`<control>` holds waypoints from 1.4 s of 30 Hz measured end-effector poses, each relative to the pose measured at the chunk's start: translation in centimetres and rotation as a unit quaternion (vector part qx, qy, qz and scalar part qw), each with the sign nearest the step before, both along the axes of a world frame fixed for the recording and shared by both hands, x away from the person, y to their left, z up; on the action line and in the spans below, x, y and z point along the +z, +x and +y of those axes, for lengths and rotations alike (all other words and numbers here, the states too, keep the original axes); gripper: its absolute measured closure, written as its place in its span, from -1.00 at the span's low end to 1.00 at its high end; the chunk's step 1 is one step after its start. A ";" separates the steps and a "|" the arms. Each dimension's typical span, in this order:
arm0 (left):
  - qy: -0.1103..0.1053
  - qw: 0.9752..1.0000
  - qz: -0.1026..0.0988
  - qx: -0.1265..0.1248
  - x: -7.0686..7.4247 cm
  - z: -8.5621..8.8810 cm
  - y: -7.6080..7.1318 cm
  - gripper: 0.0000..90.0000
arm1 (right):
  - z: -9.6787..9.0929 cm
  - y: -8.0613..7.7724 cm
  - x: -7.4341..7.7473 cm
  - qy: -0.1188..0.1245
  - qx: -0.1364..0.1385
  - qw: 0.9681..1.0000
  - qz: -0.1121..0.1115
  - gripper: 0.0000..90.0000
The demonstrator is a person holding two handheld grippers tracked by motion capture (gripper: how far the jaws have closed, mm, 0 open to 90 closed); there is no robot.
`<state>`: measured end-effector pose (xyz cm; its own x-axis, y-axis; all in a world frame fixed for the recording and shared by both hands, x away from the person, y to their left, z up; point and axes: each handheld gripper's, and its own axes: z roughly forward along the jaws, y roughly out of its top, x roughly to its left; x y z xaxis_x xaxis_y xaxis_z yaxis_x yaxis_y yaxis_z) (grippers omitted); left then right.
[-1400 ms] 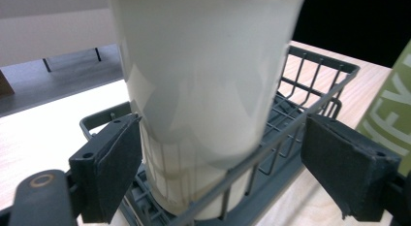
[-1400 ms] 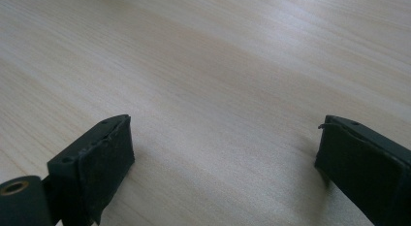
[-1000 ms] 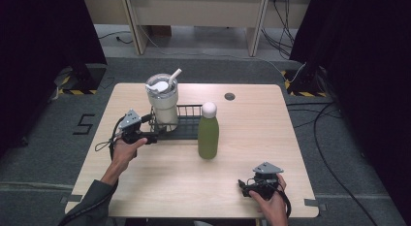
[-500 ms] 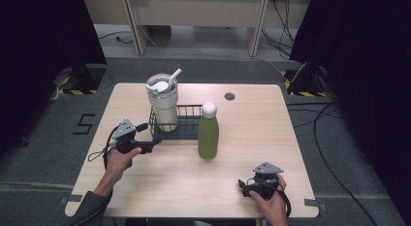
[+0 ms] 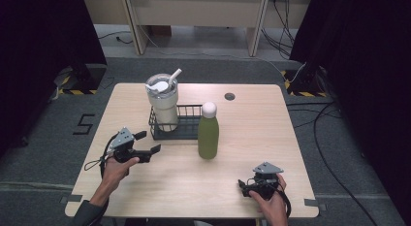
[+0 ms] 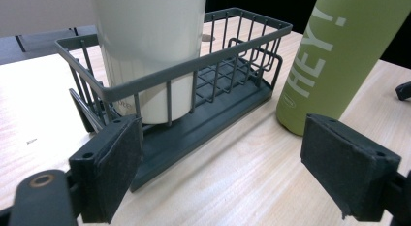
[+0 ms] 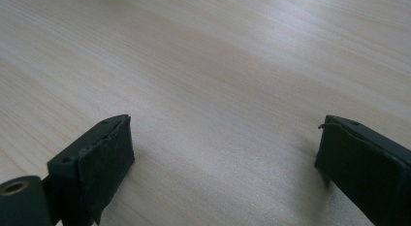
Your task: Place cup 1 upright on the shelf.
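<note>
the left gripper [image 5: 145, 142] has drawn back from the basket [image 5: 191, 134], jaws wide and empty, so the cup [image 5: 163, 104] stands placed inside it (bottle [image 5: 208, 131] just outside). right gripper [image 5: 249, 187] rests wide on the desk [image 5: 271, 129].

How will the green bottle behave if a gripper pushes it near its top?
The green bottle stands tall on a narrow base, so a high push would likely tip it. Its smooth round wall may slip between flat pads. Once down, it would probably roll on the table.
</note>
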<state>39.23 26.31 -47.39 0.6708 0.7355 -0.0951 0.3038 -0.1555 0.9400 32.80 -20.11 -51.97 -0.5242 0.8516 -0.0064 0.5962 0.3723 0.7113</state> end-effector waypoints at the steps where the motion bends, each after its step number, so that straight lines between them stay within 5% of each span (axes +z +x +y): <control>1: 0.003 1.000 -0.002 0.000 -0.1 0.1 -0.3 -0.67 | 0.0 0.0 0.0 0.000 0.000 1.000 0.000 -0.86; 30: 0.032 0.999 0.012 -0.007 -1.9 1.1 -3.8 -0.67 | 0.0 0.0 0.0 0.000 0.000 1.000 0.000 -0.86; 42: 0.061 0.998 0.020 -0.011 -2.9 1.1 -5.3 -0.67 | 0.0 0.0 0.0 0.000 0.000 1.000 0.000 -0.86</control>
<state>33.97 27.43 -50.30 0.6845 0.7282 -0.0329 0.3359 -0.2750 0.9009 32.80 -20.11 -51.97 -0.5243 0.8515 -0.0070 0.5957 0.3726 0.7116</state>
